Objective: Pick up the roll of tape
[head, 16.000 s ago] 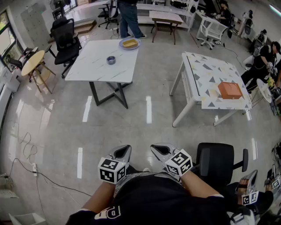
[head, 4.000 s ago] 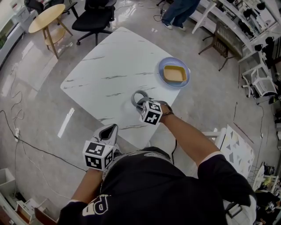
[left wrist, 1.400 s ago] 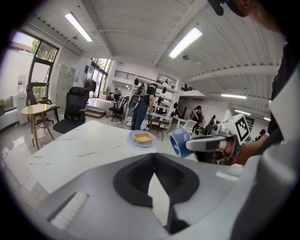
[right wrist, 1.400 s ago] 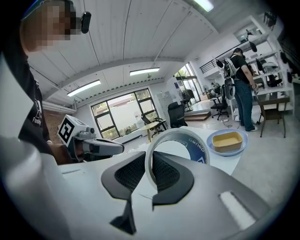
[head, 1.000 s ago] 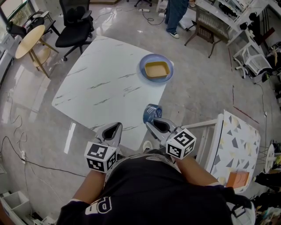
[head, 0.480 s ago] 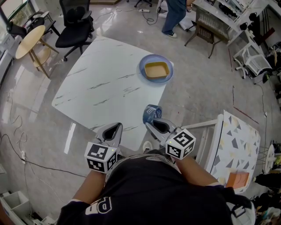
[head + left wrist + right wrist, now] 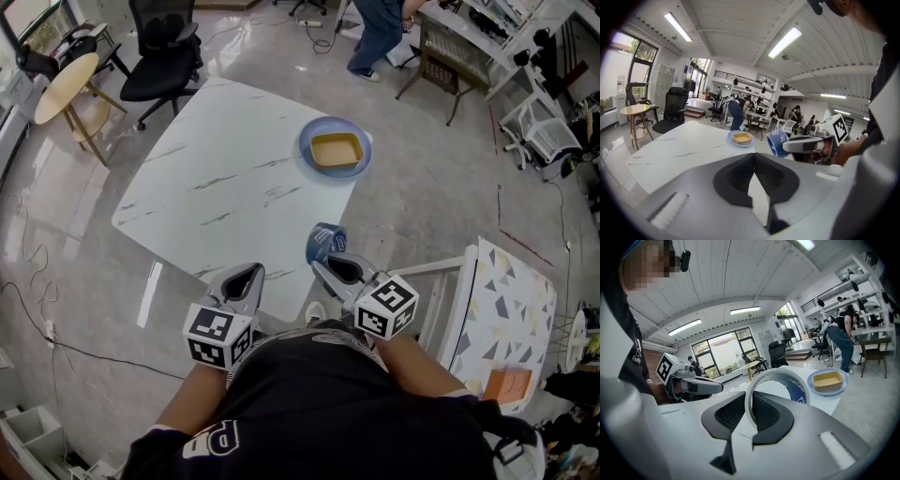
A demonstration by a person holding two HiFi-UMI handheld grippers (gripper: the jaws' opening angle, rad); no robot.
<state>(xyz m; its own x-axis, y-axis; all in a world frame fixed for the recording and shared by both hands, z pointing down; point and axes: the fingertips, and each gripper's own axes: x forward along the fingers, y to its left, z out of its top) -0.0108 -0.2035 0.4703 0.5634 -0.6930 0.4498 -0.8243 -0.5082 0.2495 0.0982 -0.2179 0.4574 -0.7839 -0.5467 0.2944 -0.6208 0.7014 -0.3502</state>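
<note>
The roll of tape [image 7: 324, 242] is blue with a pale inner ring. It hangs off the near corner of the white marble table [image 7: 225, 178], clamped edge-on in my right gripper [image 7: 330, 261]. In the right gripper view the roll of tape [image 7: 783, 383] stands upright between the jaws of that gripper [image 7: 751, 414]. The left gripper view shows the roll of tape [image 7: 777, 141] at the tip of the other tool. My left gripper [image 7: 240, 279] sits low by my body, jaws together with nothing in them; the same gripper [image 7: 754, 169] looks shut from its own camera.
A blue plate [image 7: 337, 151] holding a tan square dish lies at the table's far corner. A black office chair [image 7: 163, 49] and a small round wooden table [image 7: 64, 77] stand beyond. A patterned white table [image 7: 511, 319] is to the right. A person [image 7: 377, 28] stands at the top.
Over the last second almost nothing has moved. Four seconds ago my right gripper was reaching over the roll on the table; now it holds the roll off the table, near my body.
</note>
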